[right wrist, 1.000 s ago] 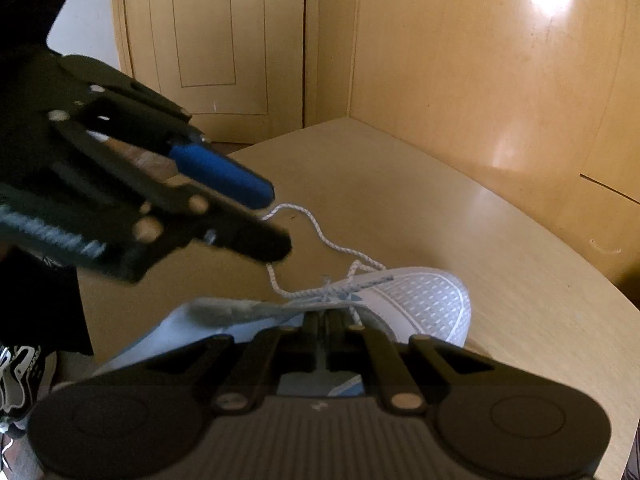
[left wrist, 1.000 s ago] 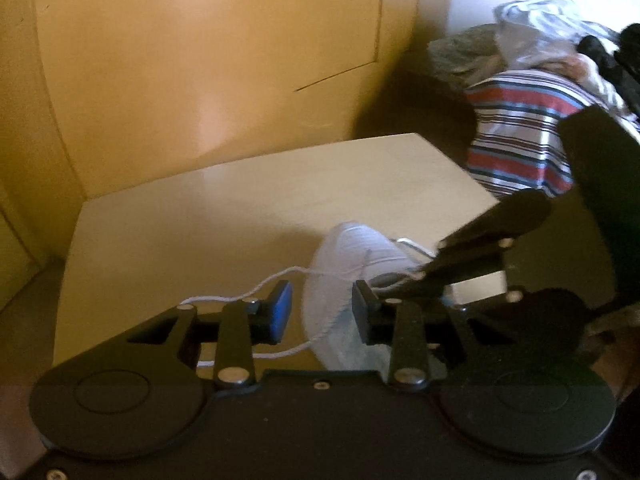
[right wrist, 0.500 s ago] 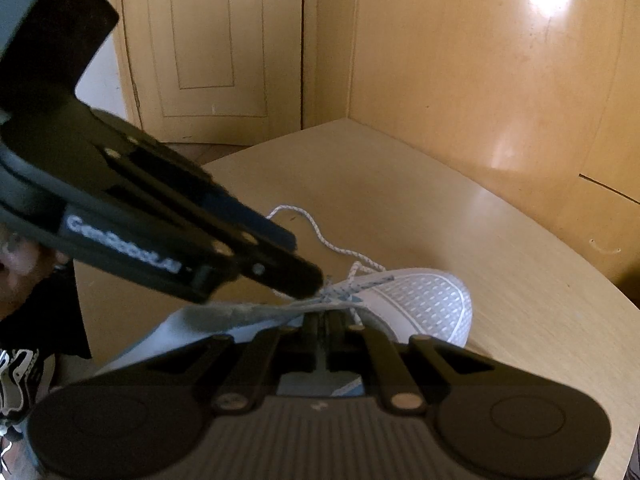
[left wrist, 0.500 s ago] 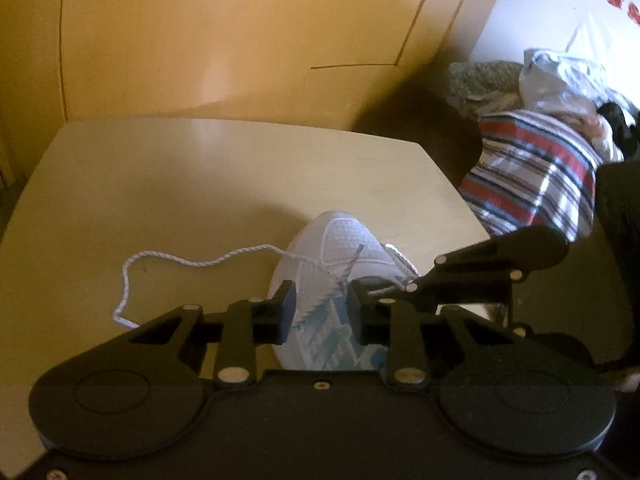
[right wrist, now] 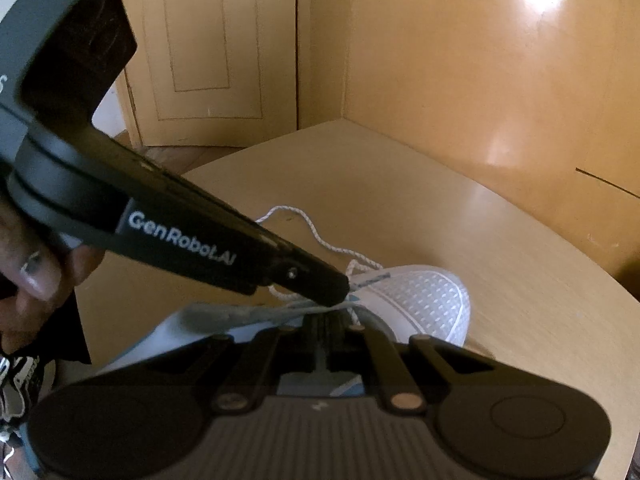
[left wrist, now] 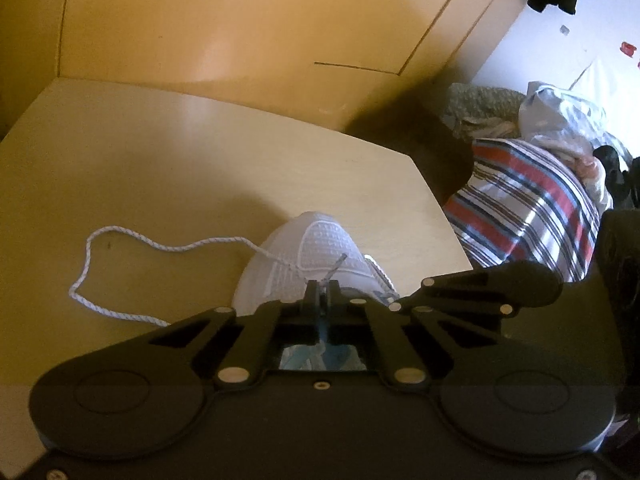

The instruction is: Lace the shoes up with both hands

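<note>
Now the white shoe [left wrist: 316, 256] sits on the table [left wrist: 160, 184], its lace [left wrist: 120, 236] trailing left. My left tongs [left wrist: 321, 296] have just closed on the lace's plastic tip over the eyelets, ready to thread. My right tongs [right wrist: 322, 322] pinch the shoe's tongue.

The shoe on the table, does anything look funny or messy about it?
A bit messy. The white shoe isn't laced up: one lace wanders in a loose loop over the table beside it. The left tool pinches the lace tip above the toe. Nothing looks broken.
</note>
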The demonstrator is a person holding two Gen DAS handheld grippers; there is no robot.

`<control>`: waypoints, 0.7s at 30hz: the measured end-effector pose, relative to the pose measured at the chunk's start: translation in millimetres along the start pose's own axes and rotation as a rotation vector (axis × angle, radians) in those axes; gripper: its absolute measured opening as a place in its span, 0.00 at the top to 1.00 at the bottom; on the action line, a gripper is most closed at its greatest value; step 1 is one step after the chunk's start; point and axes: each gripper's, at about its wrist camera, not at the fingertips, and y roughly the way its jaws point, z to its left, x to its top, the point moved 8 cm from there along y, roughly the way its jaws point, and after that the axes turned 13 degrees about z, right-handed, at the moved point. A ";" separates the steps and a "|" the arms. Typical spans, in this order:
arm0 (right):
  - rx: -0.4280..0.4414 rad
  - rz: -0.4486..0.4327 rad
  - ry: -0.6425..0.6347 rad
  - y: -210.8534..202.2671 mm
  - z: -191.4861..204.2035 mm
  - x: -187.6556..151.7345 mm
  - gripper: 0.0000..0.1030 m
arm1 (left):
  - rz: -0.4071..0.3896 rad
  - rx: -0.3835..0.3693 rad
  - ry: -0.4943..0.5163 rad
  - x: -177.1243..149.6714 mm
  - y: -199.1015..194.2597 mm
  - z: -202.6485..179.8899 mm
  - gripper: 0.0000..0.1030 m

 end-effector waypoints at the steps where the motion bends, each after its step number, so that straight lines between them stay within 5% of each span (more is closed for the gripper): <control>1: -0.002 0.003 0.005 0.2 -0.7 0.5 0.89 | -0.007 0.004 0.006 0.4 -2.1 -0.1 1.00; 2: -0.009 0.009 0.009 -0.5 -1.6 1.5 0.78 | -0.014 0.007 0.012 1.3 -4.2 0.1 1.00; 4: -0.004 0.002 0.013 -5.9 -2.4 3.4 0.74 | -0.035 0.020 0.020 3.8 -11.1 2.0 1.00; 6: -0.025 -0.002 0.020 -13.2 -5.1 3.6 0.54 | -0.073 0.044 0.035 9.0 -24.3 5.5 1.00; 8: -0.042 -0.016 0.026 -23.1 -10.1 1.2 0.48 | -0.101 0.058 0.041 13.8 -32.8 9.8 1.00; 21: -0.058 -0.033 0.079 -25.5 -22.9 -3.5 0.47 | -0.402 0.346 -0.111 42.4 -175.3 132.1 1.00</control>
